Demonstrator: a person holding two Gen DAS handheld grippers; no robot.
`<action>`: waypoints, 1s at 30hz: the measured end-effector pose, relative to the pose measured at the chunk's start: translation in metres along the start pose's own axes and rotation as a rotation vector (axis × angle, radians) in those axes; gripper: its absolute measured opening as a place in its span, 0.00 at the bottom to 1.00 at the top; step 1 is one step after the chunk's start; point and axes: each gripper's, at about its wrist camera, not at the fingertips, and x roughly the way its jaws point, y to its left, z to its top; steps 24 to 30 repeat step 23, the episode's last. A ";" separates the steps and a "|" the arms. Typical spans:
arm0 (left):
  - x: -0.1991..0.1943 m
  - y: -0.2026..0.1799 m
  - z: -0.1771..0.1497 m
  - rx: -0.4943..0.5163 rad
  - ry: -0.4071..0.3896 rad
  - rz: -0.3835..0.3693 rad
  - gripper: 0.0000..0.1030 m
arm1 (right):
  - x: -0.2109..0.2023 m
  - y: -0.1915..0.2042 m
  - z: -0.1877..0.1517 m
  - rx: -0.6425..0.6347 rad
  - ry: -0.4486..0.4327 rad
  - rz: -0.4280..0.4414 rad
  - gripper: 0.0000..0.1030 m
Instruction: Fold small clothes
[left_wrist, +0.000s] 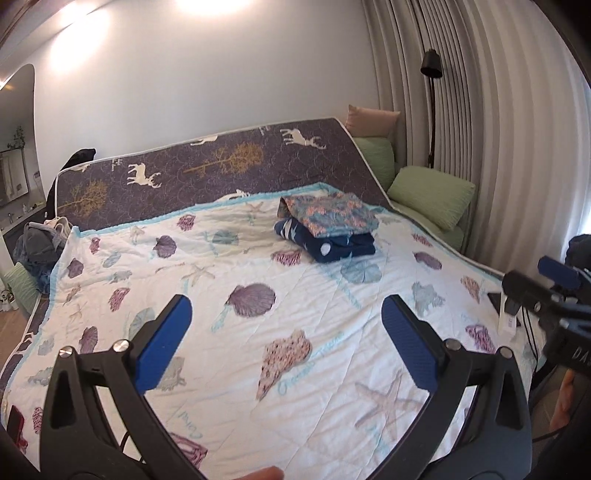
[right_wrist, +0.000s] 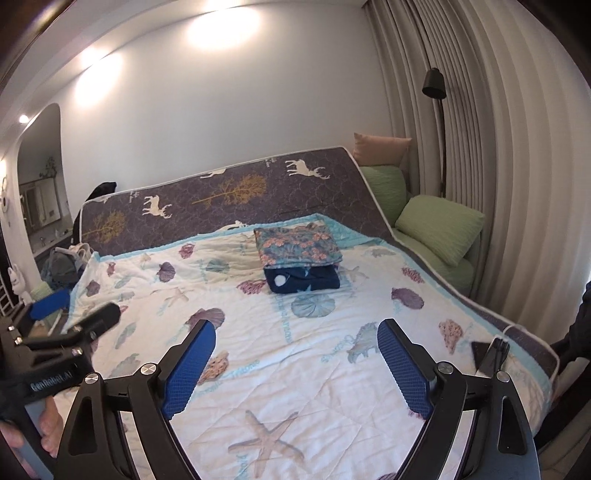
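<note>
Two folded garments sit stacked on the bed near its far end: a floral folded garment (left_wrist: 330, 216) lies on top of a navy folded garment (left_wrist: 332, 243), both resting on the white seashell quilt (left_wrist: 229, 332). The left gripper (left_wrist: 286, 339) hovers above the near part of the quilt, its blue fingers (left_wrist: 164, 343) spread wide with nothing between them. The right gripper (right_wrist: 295, 365) hangs over the quilt too, its fingers (right_wrist: 404, 373) equally wide apart and empty. Both grippers are well apart from the stack. Behind the quilt a dark deer-print mattress (left_wrist: 207, 166) leans up against the wall, with green pillows (left_wrist: 432, 195) beside it near the curtain (left_wrist: 498, 110) and a black floor lamp (left_wrist: 432, 66).
</note>
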 end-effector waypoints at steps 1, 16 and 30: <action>0.000 0.001 -0.003 -0.002 0.007 0.002 0.99 | -0.002 0.000 -0.003 0.004 0.004 0.002 0.89; -0.001 0.009 -0.012 -0.018 0.040 0.005 0.99 | 0.001 0.004 -0.013 0.009 0.027 0.008 0.90; 0.001 0.007 -0.013 -0.014 0.046 -0.004 0.99 | 0.002 0.004 -0.013 0.011 0.028 0.010 0.90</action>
